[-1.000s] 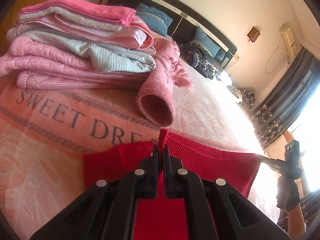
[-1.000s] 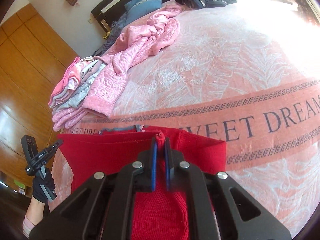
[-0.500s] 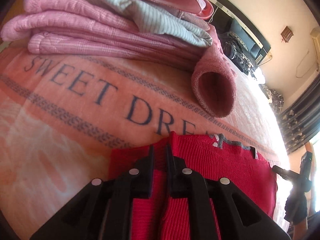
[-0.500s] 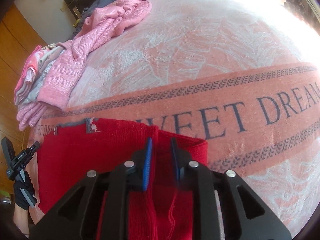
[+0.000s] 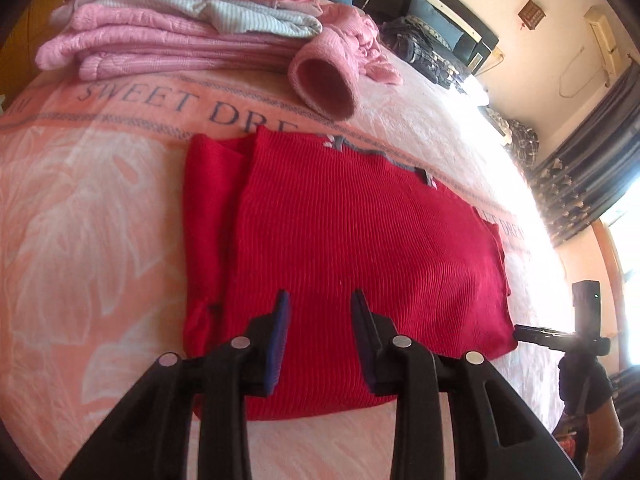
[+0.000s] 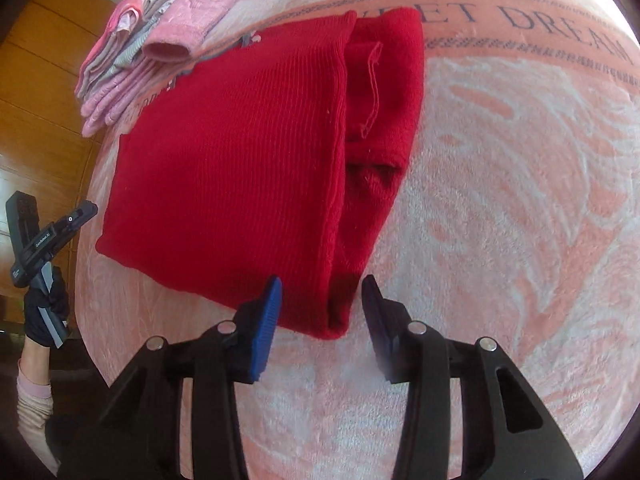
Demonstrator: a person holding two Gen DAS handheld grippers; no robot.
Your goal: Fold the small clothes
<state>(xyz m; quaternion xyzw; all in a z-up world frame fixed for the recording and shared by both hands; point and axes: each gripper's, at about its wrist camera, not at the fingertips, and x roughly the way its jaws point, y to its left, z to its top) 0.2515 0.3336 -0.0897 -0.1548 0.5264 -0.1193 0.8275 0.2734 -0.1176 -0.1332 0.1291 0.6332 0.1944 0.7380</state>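
A red knitted garment (image 5: 344,248) lies folded flat on the pink bedspread (image 5: 100,240), with a folded layer showing along one side (image 6: 380,120). My left gripper (image 5: 320,300) hovers open over its near edge with nothing between the fingers. My right gripper (image 6: 320,288) is open too, just above the garment's (image 6: 240,152) near corner at the fold, holding nothing. Each gripper appears in the other's view, held in a gloved hand: the right one (image 5: 560,332) at the garment's far side, the left one (image 6: 44,232) off the bed's edge.
A stack of folded pink and grey clothes (image 5: 180,28) sits behind the garment, with a pink sleeve cuff (image 5: 324,84) hanging toward it. More dark clothes (image 5: 424,48) and pillows lie near the headboard. A wooden wardrobe (image 6: 40,100) stands beside the bed.
Both grippers carried the red garment's edge over and down onto the bed, then let go and drew back. Their jaws went from shut on the fabric to open.
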